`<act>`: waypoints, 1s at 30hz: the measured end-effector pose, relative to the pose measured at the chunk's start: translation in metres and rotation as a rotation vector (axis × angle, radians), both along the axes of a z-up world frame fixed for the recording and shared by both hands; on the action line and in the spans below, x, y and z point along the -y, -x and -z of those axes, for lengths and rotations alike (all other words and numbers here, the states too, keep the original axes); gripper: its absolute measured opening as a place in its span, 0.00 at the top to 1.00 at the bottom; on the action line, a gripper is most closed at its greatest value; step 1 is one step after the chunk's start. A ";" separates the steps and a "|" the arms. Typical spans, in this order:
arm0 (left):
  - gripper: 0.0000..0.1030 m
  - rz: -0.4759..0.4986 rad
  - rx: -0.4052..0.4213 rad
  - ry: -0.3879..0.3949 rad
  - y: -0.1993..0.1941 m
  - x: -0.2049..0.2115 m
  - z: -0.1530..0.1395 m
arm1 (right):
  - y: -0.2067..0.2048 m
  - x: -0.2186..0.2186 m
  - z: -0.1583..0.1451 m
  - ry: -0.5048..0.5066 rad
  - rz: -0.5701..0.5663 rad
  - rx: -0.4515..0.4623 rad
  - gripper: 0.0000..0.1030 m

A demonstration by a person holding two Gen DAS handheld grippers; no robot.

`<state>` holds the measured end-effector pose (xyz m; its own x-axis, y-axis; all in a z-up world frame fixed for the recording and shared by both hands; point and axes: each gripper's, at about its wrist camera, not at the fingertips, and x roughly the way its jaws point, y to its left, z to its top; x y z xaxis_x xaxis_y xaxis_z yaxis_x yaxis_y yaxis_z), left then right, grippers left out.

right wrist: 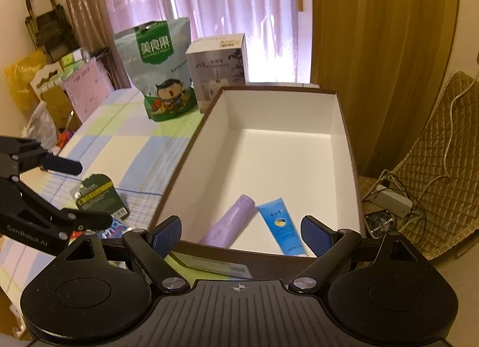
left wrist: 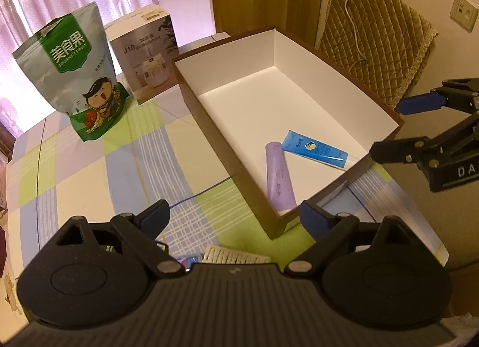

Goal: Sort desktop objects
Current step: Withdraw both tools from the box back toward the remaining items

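Both tubes are already lying in the box [right wrist: 344,143], down at its near end: the purple tube [right wrist: 227,222] and the blue tube [right wrist: 283,231] side by side, heads just about touching. The rest of the white floor is bare, so there's plenty of room.

The left gripper [left wrist: 235,216] has its fingers spread wide with nothing between them, sitting over the near corner of the box. Same for the right gripper [right wrist: 241,231], spread and empty, above the near wall.

What's still out on the desk [right wrist: 128,143]: a dark hang-tag card [right wrist: 98,194] and some small packets near the front edge, mostly hidden. My guess is one of those goes next. The card lies flat, so I'd come in low and catch it by an edge. The snack pouch [left wrist: 71,71] and humidifier carton [left wrist: 146,50] stand at the back, well apart from the fingers.
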<state>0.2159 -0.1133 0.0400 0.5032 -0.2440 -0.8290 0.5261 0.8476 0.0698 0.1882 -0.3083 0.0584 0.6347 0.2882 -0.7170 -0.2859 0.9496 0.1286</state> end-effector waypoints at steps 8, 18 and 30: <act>0.11 -0.031 0.024 -0.007 0.020 -0.039 -0.001 | 0.019 -0.012 0.002 -0.066 -0.040 0.029 0.11; 0.11 -0.154 -0.014 -0.015 0.050 -0.117 0.016 | 0.036 -0.031 0.021 -0.093 -0.095 -0.011 0.11; 0.12 -0.374 -0.143 0.051 0.090 -0.181 0.058 | 0.051 -0.092 0.071 -0.041 -0.310 -0.114 0.11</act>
<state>0.1263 0.0676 -0.0181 0.4455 -0.1090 -0.8886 0.1820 0.9829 -0.0293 0.1373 -0.2159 -0.0127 0.4281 0.4857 -0.7622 -0.5422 0.8127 0.2133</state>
